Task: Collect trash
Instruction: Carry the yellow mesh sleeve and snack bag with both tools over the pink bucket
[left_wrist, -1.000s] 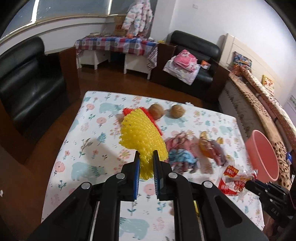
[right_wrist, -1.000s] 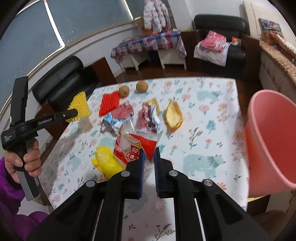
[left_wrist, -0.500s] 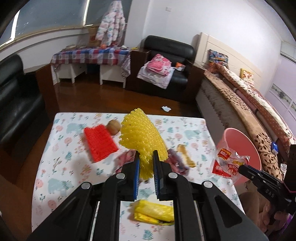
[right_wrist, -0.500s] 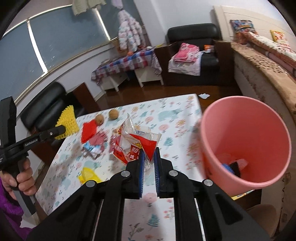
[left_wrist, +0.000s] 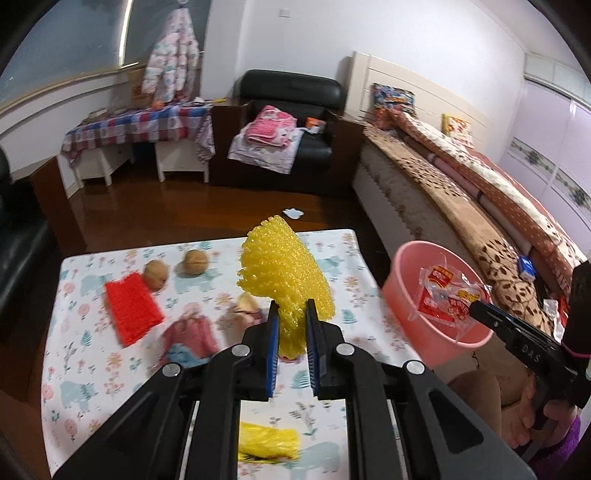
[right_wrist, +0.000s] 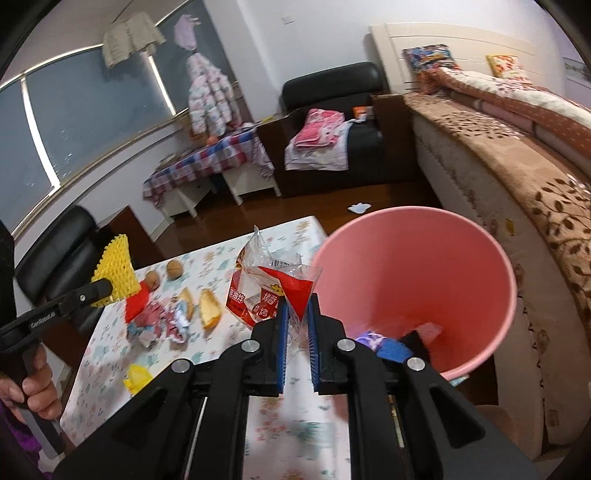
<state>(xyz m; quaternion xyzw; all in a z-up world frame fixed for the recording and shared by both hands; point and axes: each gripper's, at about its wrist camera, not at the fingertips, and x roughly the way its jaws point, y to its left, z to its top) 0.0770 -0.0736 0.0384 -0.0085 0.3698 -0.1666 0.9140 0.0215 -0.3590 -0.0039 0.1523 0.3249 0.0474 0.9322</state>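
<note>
My left gripper (left_wrist: 290, 312) is shut on a yellow foam fruit net (left_wrist: 284, 277) and holds it above the floral table (left_wrist: 81, 354); it also shows in the right wrist view (right_wrist: 112, 273). My right gripper (right_wrist: 298, 306) is shut on a clear and red snack wrapper (right_wrist: 258, 291) at the near rim of the pink bin (right_wrist: 417, 273). In the left wrist view the wrapper (left_wrist: 443, 295) hangs over the bin's mouth (left_wrist: 399, 291). Some trash lies in the bin's bottom (right_wrist: 391, 343).
On the table lie a red foam net (left_wrist: 133, 306), two walnuts (left_wrist: 157, 273), crumpled pink and blue wrappers (left_wrist: 188, 332), fruit peel (right_wrist: 208, 306) and a yellow bag (left_wrist: 266, 441). A long sofa (right_wrist: 517, 155) stands beside the bin.
Both grippers have swung right toward the pink bin. The right gripper has carried the wrapper from above the table to the bin's rim. The left gripper still holds the yellow net.
</note>
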